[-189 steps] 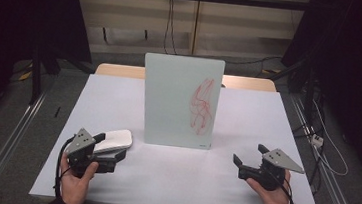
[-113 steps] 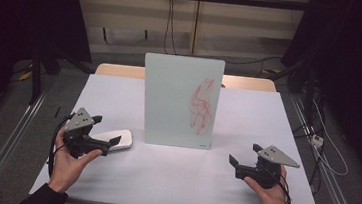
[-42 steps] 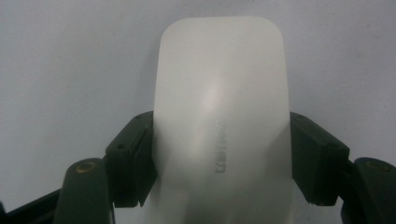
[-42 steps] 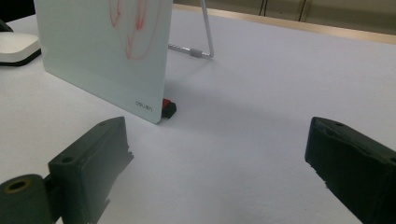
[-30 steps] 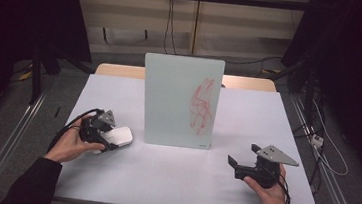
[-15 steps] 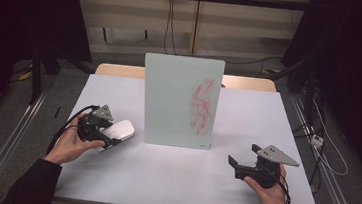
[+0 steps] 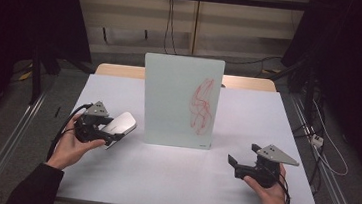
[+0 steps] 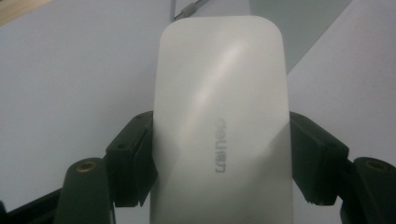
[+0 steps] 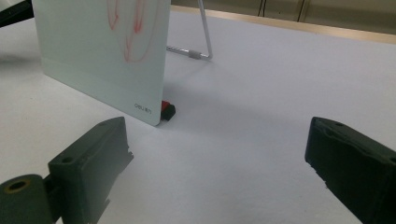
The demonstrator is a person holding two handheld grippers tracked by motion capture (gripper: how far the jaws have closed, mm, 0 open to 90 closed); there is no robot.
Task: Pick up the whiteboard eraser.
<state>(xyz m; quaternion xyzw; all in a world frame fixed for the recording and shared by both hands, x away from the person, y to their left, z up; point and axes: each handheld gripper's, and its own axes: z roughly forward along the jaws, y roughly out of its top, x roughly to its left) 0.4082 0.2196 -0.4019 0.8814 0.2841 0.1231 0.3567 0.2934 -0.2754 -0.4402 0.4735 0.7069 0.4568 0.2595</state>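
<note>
The upright whiteboard [image 7: 181, 101] stands across the middle of the white table [image 7: 171, 181] and blocks any straight path from front to back there. Behind it its wire stand [image 9: 203, 35] props on the tabletop, and a small red and black piece [image 9: 166, 110] lies at the board's lower corner. Bare table runs wide in front of the board and on both sides of it, so a gripper can pass round either edge. Past the table's sides run metal rails [image 7: 7, 140].
</note>
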